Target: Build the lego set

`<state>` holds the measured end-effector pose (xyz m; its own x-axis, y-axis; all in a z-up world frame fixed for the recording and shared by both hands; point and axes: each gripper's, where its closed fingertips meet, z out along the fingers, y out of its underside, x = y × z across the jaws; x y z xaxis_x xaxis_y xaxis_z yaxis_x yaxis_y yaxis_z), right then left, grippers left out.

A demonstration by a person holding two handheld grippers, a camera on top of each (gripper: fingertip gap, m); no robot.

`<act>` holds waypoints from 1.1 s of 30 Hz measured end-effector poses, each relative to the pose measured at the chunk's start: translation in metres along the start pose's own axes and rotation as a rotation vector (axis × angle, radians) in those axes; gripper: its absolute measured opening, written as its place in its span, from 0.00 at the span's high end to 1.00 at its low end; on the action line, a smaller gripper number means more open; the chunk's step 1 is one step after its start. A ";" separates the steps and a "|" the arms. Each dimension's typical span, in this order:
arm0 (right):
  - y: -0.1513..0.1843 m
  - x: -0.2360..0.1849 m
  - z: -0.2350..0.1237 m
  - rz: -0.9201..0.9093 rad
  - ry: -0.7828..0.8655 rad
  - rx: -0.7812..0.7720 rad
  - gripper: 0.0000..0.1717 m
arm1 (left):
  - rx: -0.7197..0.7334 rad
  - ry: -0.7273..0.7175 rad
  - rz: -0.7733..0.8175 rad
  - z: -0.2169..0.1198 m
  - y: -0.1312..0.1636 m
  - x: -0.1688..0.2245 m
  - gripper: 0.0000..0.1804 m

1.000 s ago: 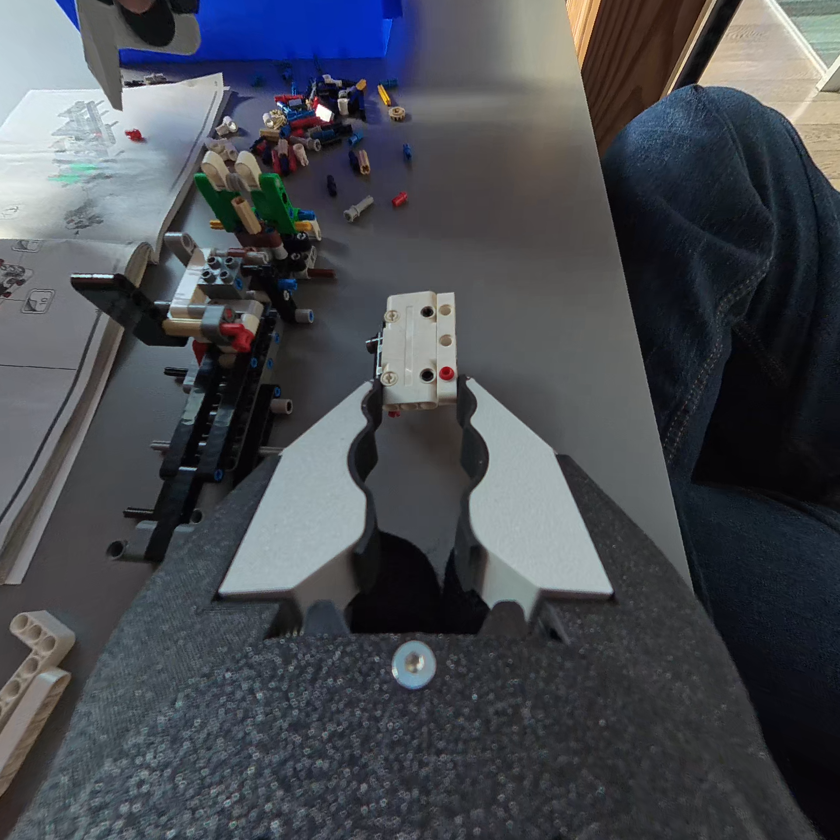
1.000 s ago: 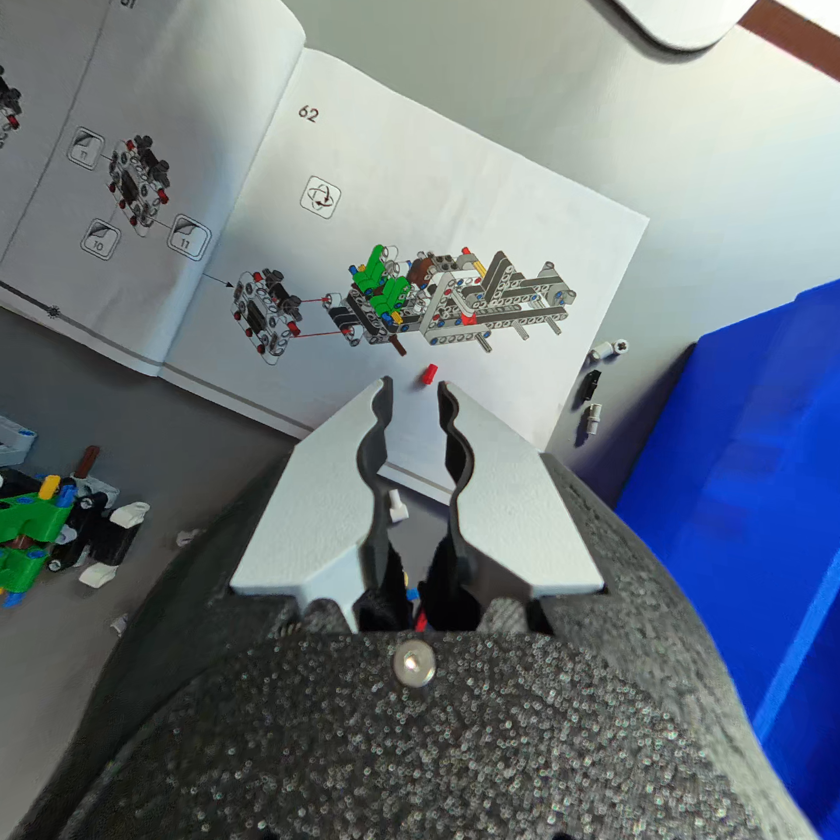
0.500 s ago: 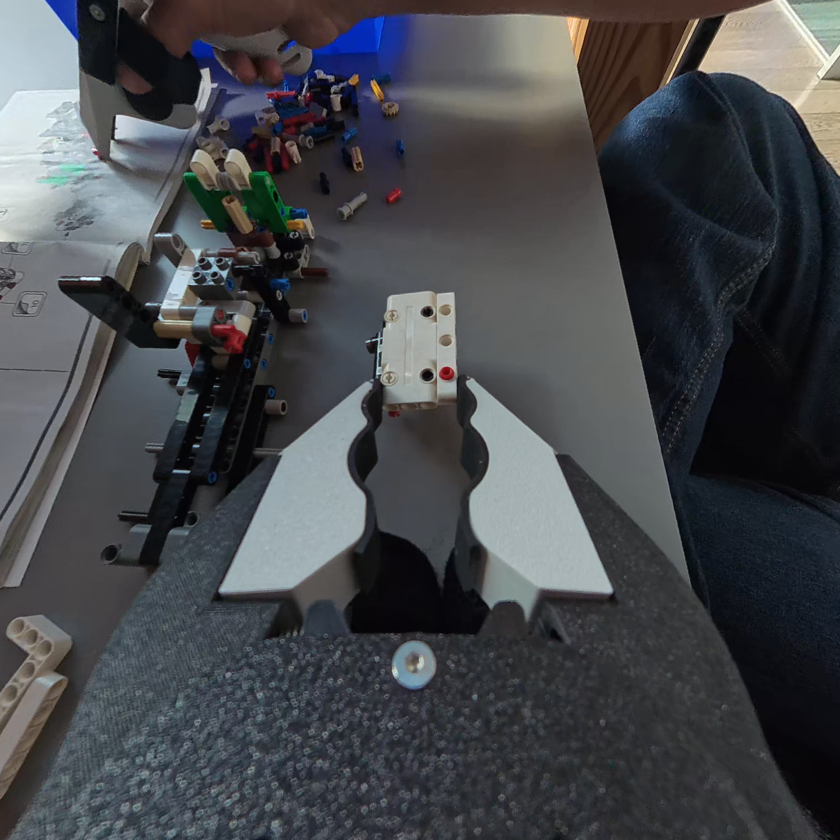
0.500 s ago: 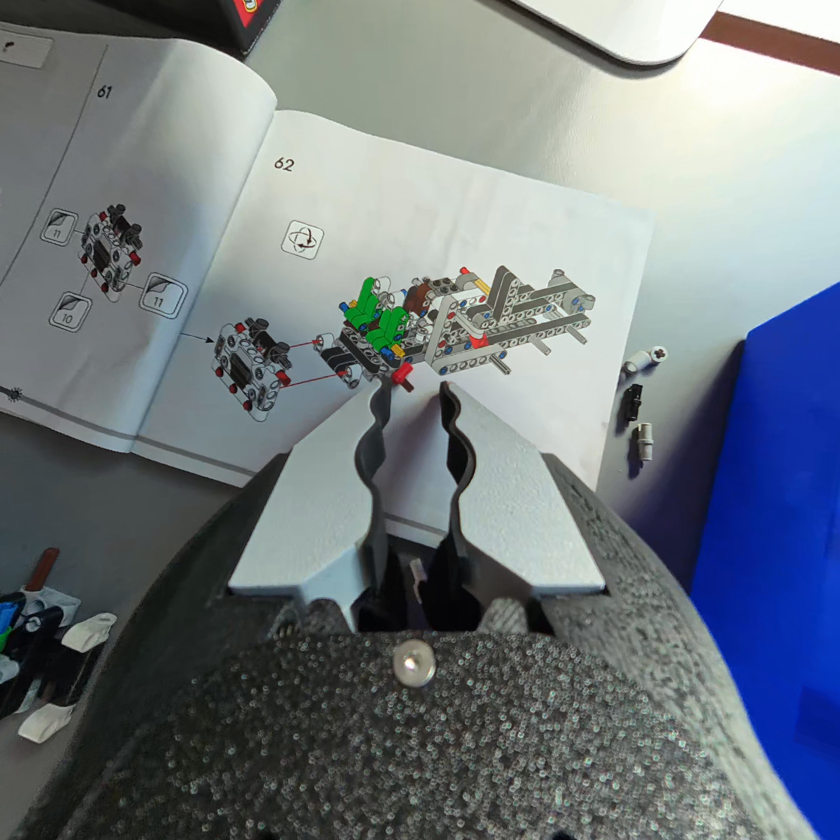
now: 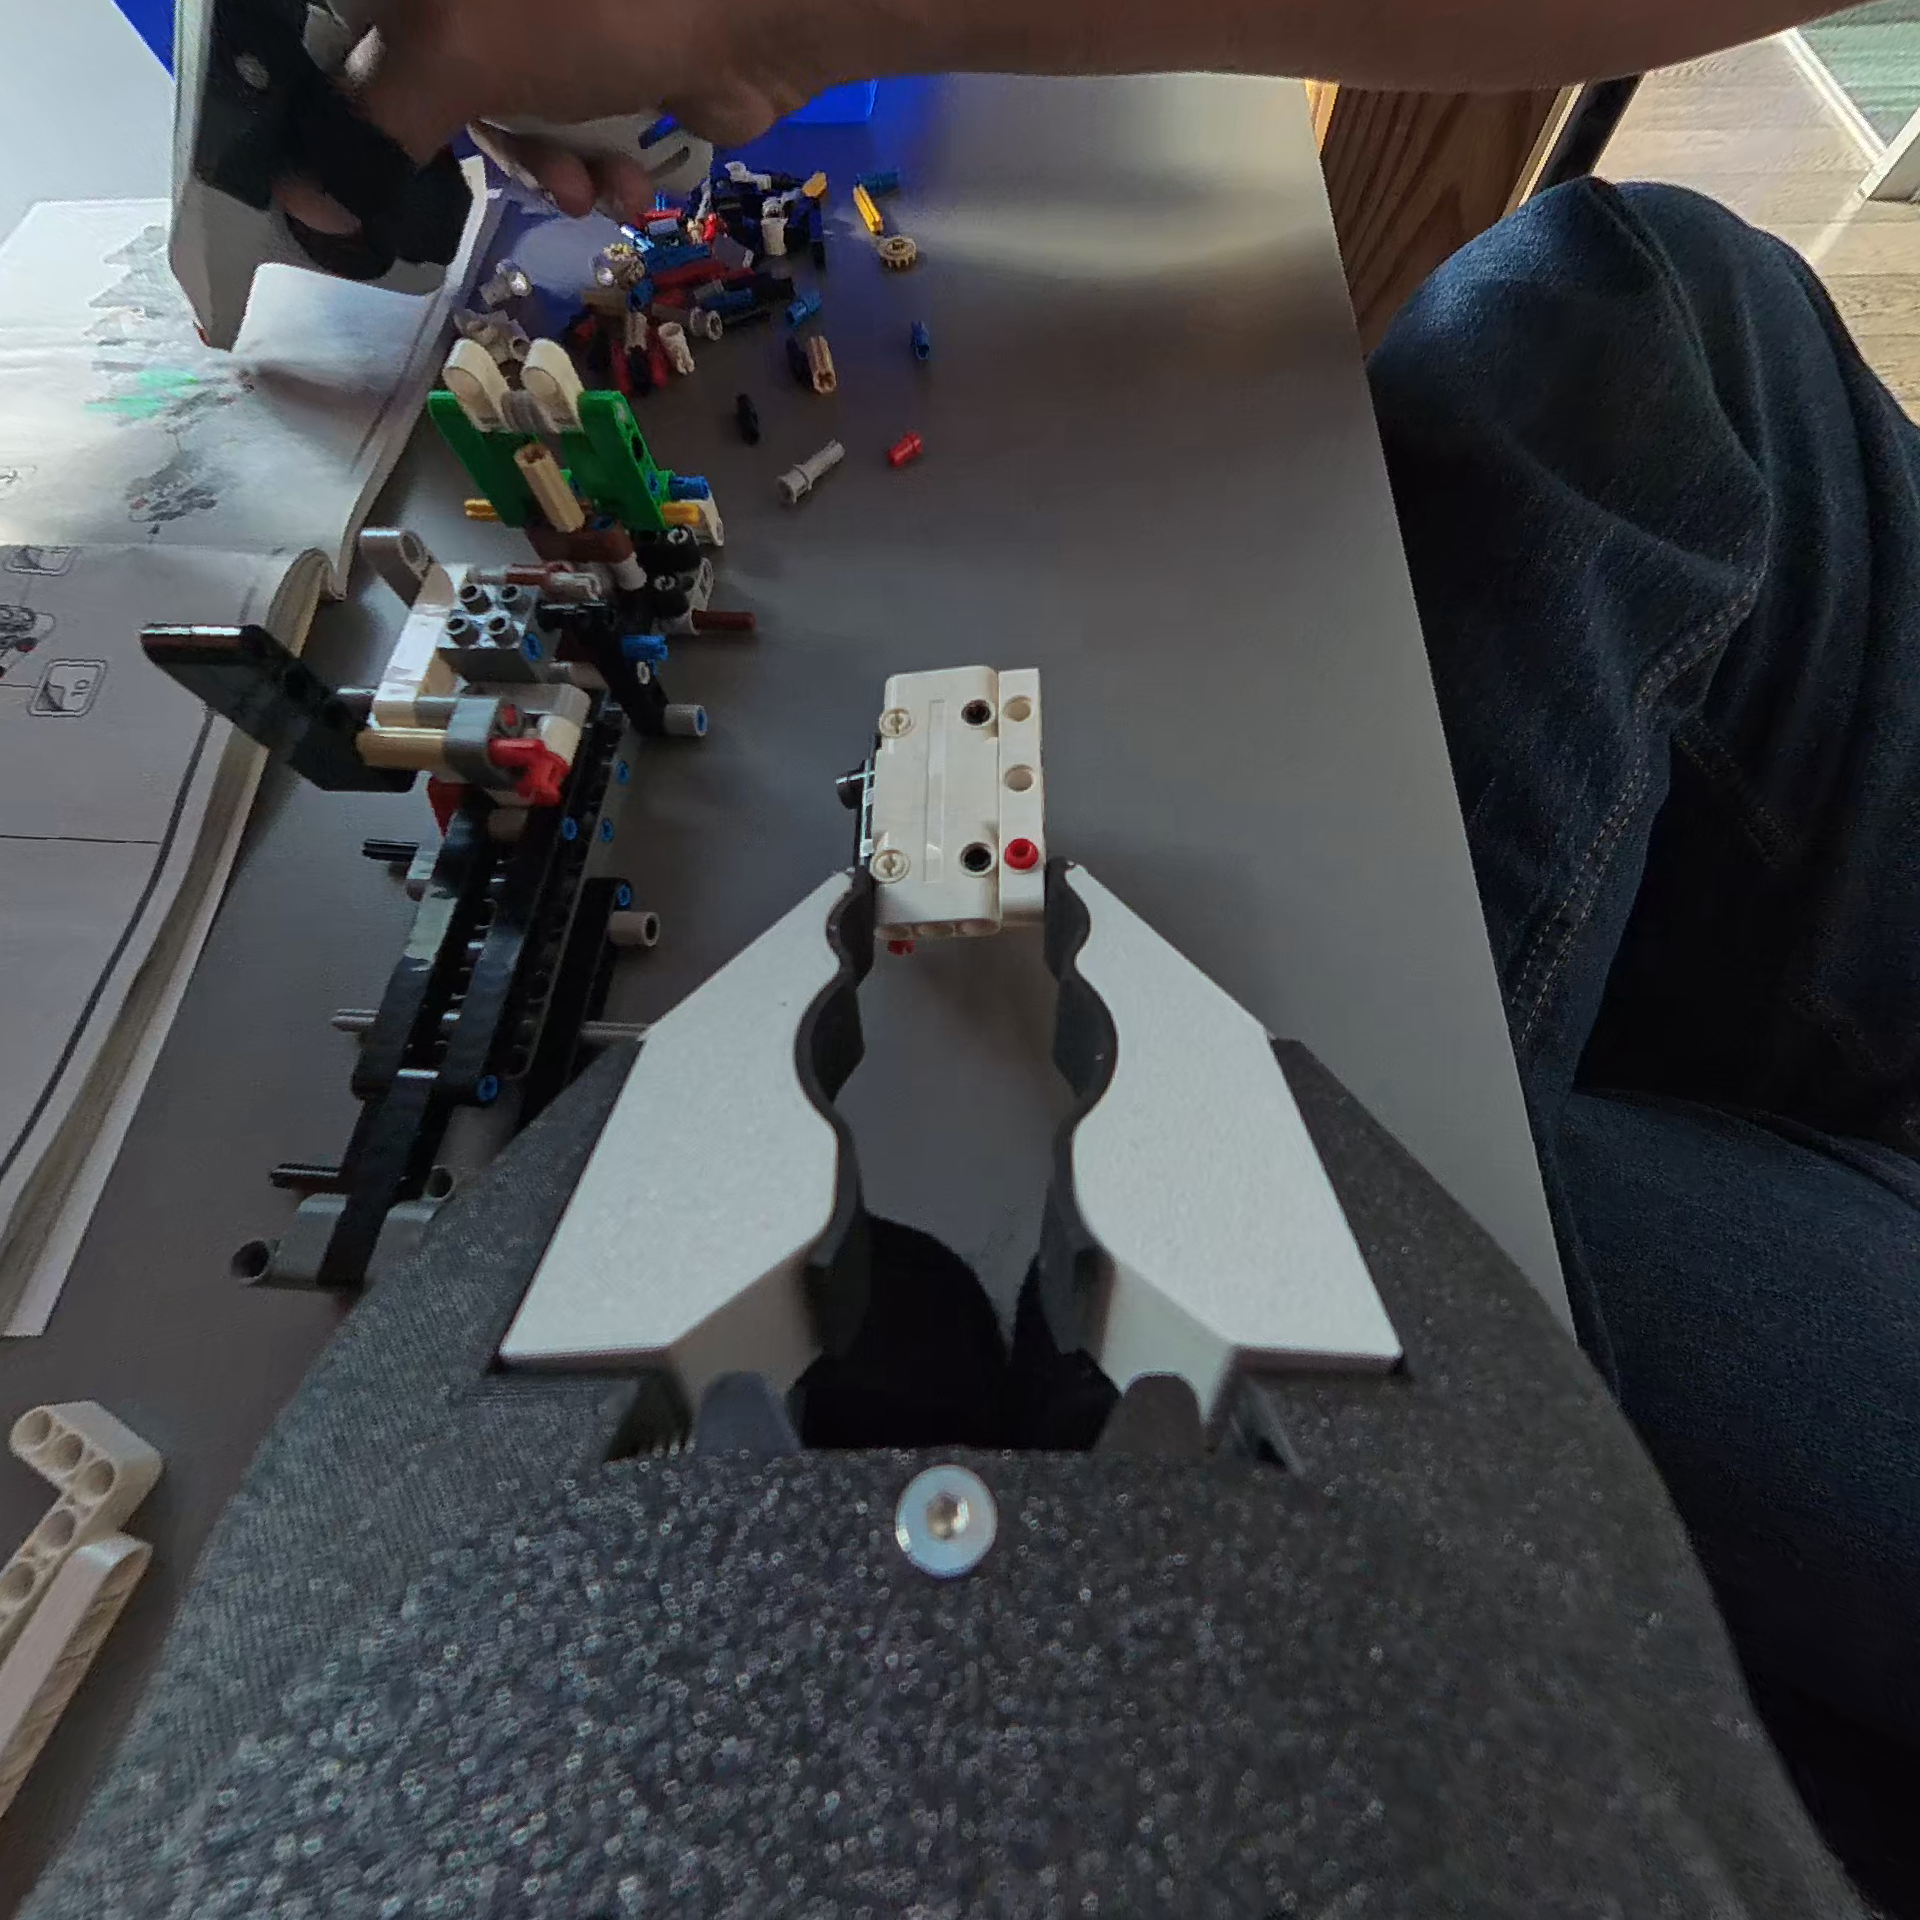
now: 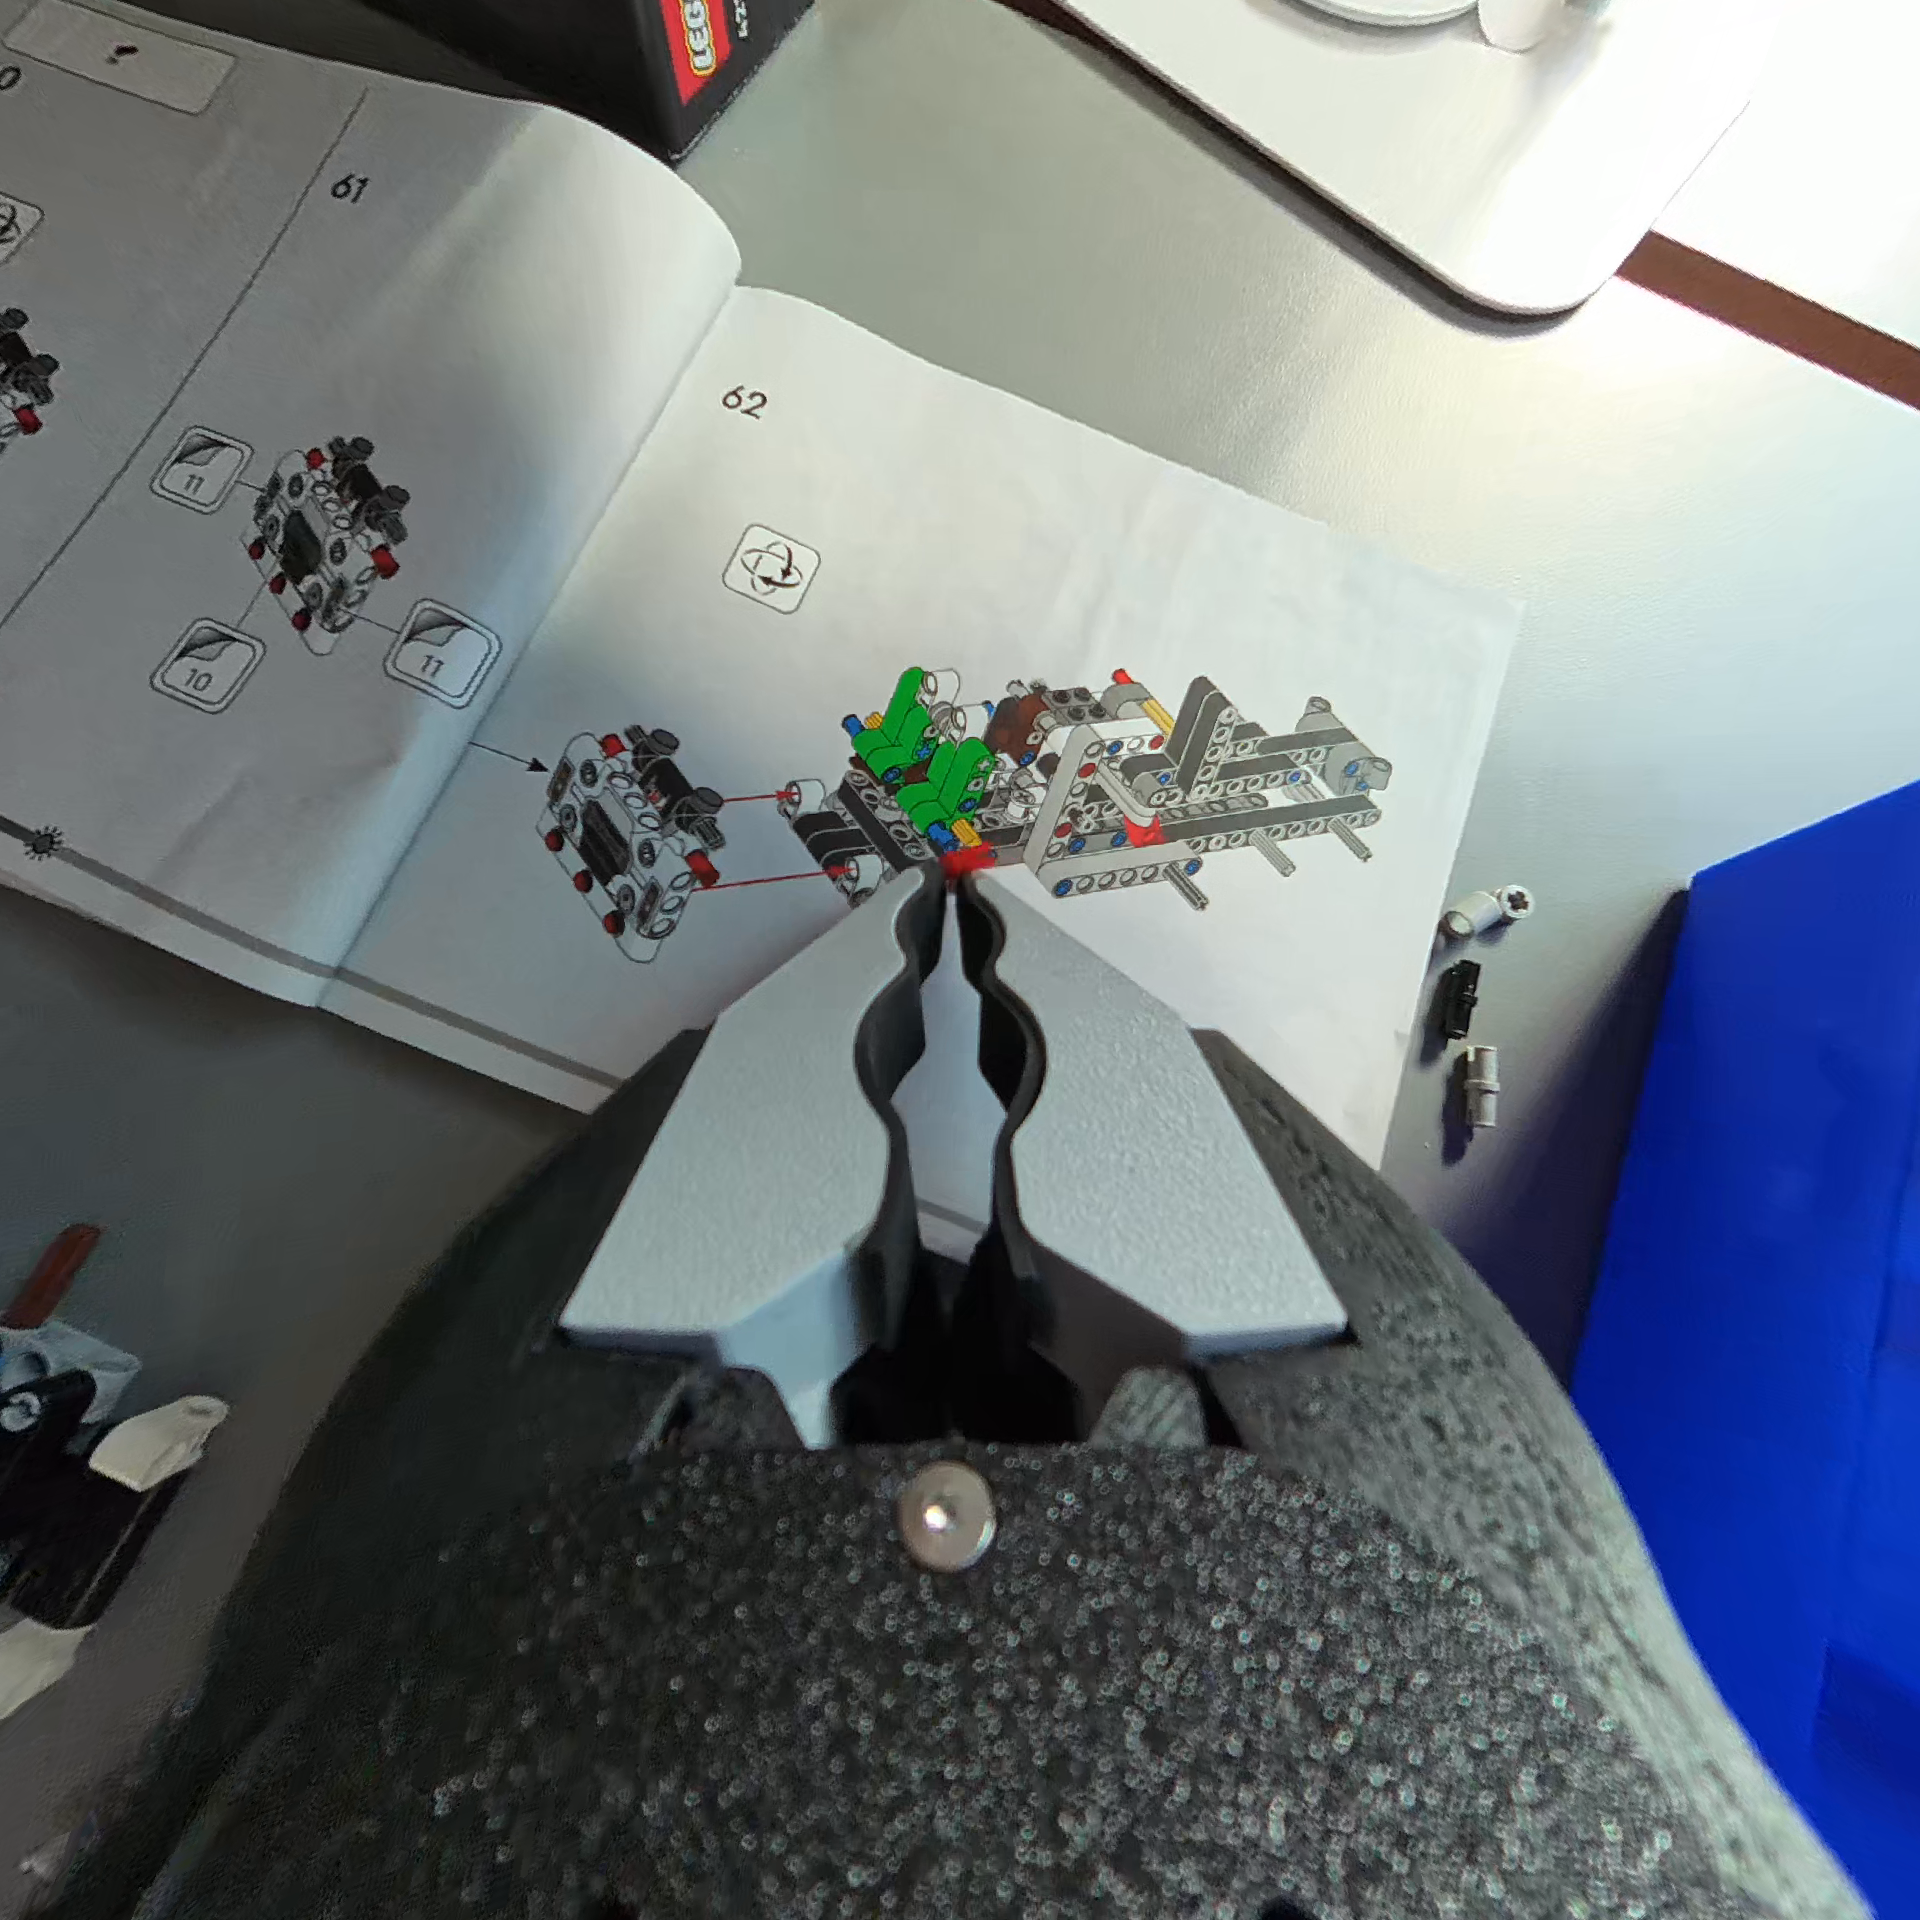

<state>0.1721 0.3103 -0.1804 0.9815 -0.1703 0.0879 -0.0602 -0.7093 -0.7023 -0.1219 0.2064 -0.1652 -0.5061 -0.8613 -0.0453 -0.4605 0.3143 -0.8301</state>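
Since a second ago the right hand-held gripper (image 6: 954, 873) has narrowed from spread fingers to a pinch on a small red peg (image 6: 966, 858), which then lay loose on the open instruction booklet (image 6: 1091, 520); the peg now sits at the fingertips over the printed diagram. The left hand-held gripper (image 5: 958, 902) remains clamped on a white block assembly (image 5: 956, 790), boxy, smooth plastic, pierced with round holes, above the matte grey bench (image 5: 1195, 520). Left of it lies a long black beam frame (image 5: 468, 997); the bench's right edge (image 5: 1455, 831) runs close beside it. A blue bin (image 6: 1766, 1143) stands at the booklet's right.
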 end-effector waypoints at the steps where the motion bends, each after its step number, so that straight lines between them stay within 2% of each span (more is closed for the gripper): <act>1: 0.000 -0.003 -0.003 -0.026 -0.012 0.010 1.00 | 0.000 0.000 -0.001 0.000 0.000 0.000 0.83; 7: 0.014 -0.017 -0.024 -0.082 -0.081 -0.003 1.00 | 0.000 0.000 -0.003 0.000 0.000 0.000 0.83; 13: 0.028 -0.065 -0.055 -0.170 -0.352 0.028 1.00 | 0.000 0.001 -0.004 0.000 0.000 0.000 0.83; 17: 0.039 -0.103 -0.100 -0.242 -0.533 0.070 1.00 | 0.003 -0.001 -0.008 -0.001 0.000 -0.001 0.83; 20: 0.057 -0.148 -0.155 -0.298 -0.715 0.110 1.00 | 0.005 -0.011 0.001 -0.001 0.000 -0.003 0.83; 23: 0.077 -0.209 -0.189 -0.210 -0.907 0.094 1.00 | 0.012 -0.044 0.098 0.000 -0.002 -0.003 0.83; 26: 0.086 -0.256 -0.197 0.064 -1.071 0.034 1.00 | -0.001 -0.142 0.272 0.000 -0.002 -0.006 0.83; 30: 0.086 -0.277 -0.190 0.336 -1.135 0.055 1.00 | 0.000 -0.223 0.504 0.002 -0.005 0.004 0.83; 33: 0.087 -0.278 -0.182 0.470 -1.139 0.023 1.00 | 0.009 -0.235 0.537 0.003 -0.008 0.009 0.83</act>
<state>-0.1387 0.1713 -0.1375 0.4650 0.2960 -0.8344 -0.4585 -0.7257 -0.5129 -0.1207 0.1946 -0.1606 -0.4912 -0.6478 -0.5823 -0.1774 0.7289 -0.6613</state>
